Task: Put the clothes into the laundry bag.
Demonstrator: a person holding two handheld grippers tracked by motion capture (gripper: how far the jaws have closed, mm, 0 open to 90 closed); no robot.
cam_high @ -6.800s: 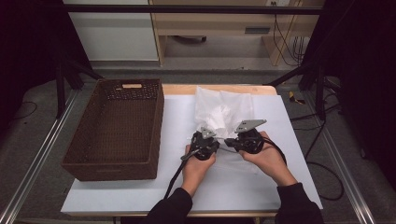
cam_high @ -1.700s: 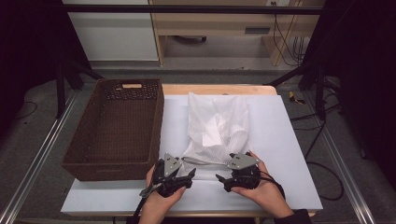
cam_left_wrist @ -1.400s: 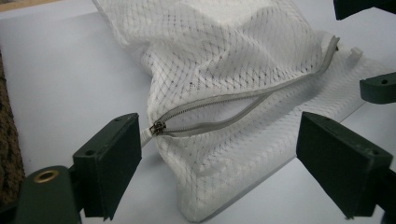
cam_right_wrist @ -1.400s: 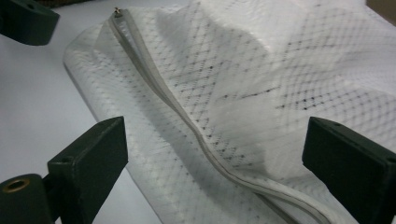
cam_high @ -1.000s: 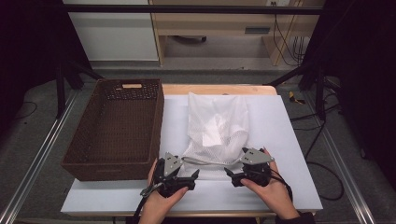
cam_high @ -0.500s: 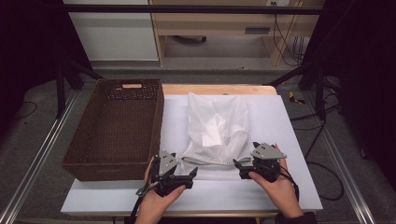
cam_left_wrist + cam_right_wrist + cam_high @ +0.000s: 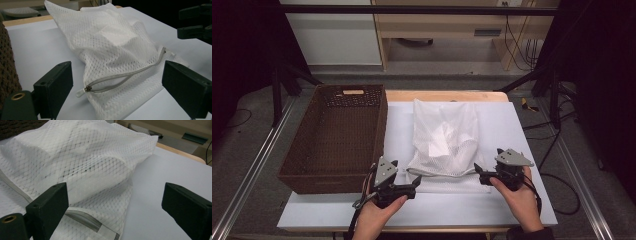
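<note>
High view: a white mesh laundry bag (image 7: 446, 140) with a grey zip is lying on the white worktop (image 7: 522, 125), just right of a dark brown woven rectangular basket (image 7: 334, 135). I am holding my left gripper (image 7: 412, 182) off the bag's near left corner, jaws spread and clamping nothing. I am holding my right gripper (image 7: 479, 174) at the bag's near right corner, jaws likewise parted. Both hands are resting low on the worktop's near edge.

Left gripper view: my two black jaws are standing wide apart at the bottom, empty. Between them the mesh laundry bag (image 7: 117, 50) is lying crumpled, its grey zip (image 7: 125, 77) running along the near edge, shut as far as I can see, with the zip pull (image 7: 83, 90) at the end nearer my left-hand jaw. The woven basket (image 7: 7, 72) is showing at the left margin. My right gripper (image 7: 197, 25) is hovering at the upper right.

Right gripper view: my jaws are standing wide apart, gripping nothing. The mesh laundry bag (image 7: 80, 162) is bulging just ahead of the left-hand jaw; bare worktop (image 7: 170, 167) is lying beyond the other.
</note>
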